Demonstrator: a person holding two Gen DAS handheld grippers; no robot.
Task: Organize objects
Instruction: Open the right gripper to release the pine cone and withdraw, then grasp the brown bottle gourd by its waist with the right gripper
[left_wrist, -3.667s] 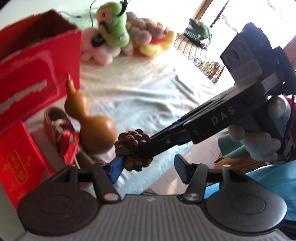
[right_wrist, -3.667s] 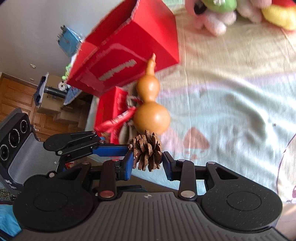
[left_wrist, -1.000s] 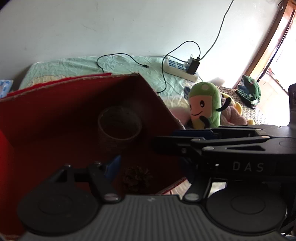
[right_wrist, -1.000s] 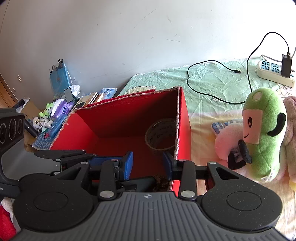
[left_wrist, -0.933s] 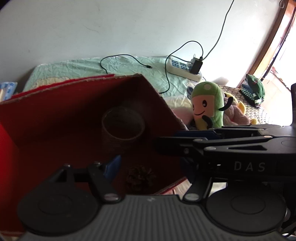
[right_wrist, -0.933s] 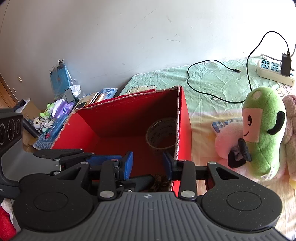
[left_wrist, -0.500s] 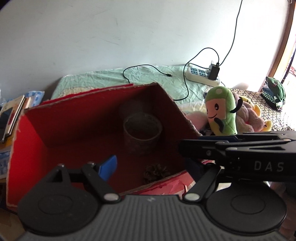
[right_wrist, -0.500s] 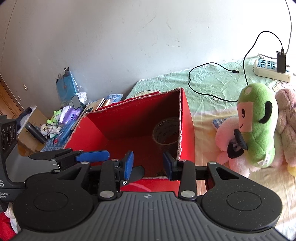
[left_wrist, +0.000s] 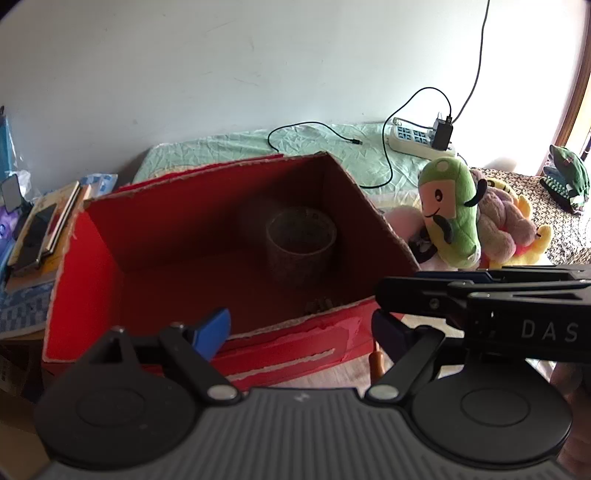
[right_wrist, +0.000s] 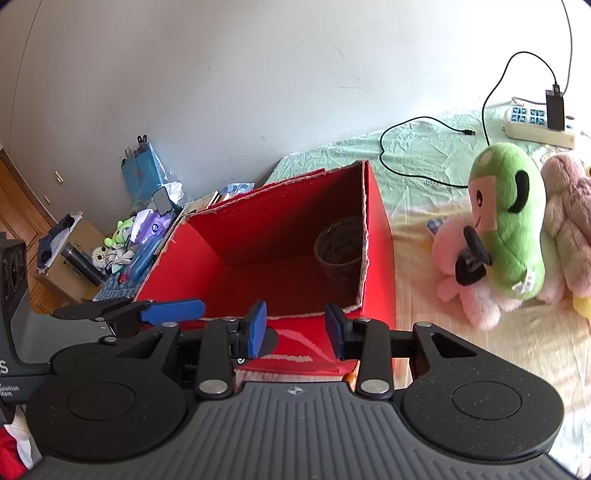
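Jaws of left gripper (left_wrist: 297, 330) and right gripper (right_wrist: 295, 328) both released, empty; brown pine cone (left_wrist: 320, 305) now dropped inside red cardboard box (left_wrist: 85, 266) beside tape roll (left_wrist: 301, 242); next item awaits.

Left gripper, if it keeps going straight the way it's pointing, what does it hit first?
Probably the near wall of the red box, with the pine cone just behind that wall. The left gripper is empty; depth is uncertain.

I see a plain white wall (right_wrist: 229, 74) behind a bed with a pale green sheet (left_wrist: 229, 151), wooden cabinet doors (right_wrist: 14, 199) far left, bright daylight from the right
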